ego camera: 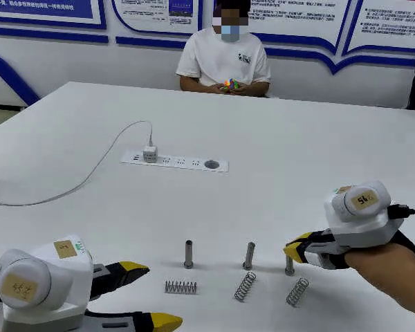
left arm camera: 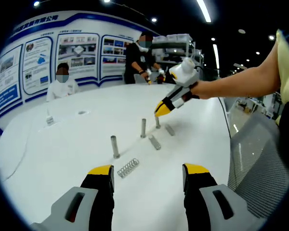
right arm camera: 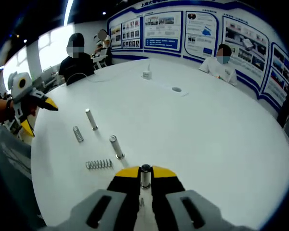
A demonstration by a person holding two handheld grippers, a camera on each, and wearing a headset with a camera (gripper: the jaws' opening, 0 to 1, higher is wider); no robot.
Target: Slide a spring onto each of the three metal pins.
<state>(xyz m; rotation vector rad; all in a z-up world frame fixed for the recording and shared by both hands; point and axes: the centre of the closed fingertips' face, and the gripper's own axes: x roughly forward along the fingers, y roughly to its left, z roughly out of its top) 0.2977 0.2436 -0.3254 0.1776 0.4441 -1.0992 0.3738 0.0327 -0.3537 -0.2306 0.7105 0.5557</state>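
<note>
Workbench, spring-fitting task: the right gripper (ego camera: 295, 250) has its jaws closed on the top of the right-end pin (right arm camera: 145, 176). The left gripper (left arm camera: 147, 175) hovers wide open and empty just short of the left spring (left arm camera: 128, 167), which lies flat on the white surface (ego camera: 277, 180). No pin is loaded. The left gripper would do best to pinch the spring mid-length, stand it upright and line it up over a free pin.

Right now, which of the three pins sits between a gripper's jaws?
The rightmost pin, clamped by the right gripper; the middle pin and left pin stand free.
</note>
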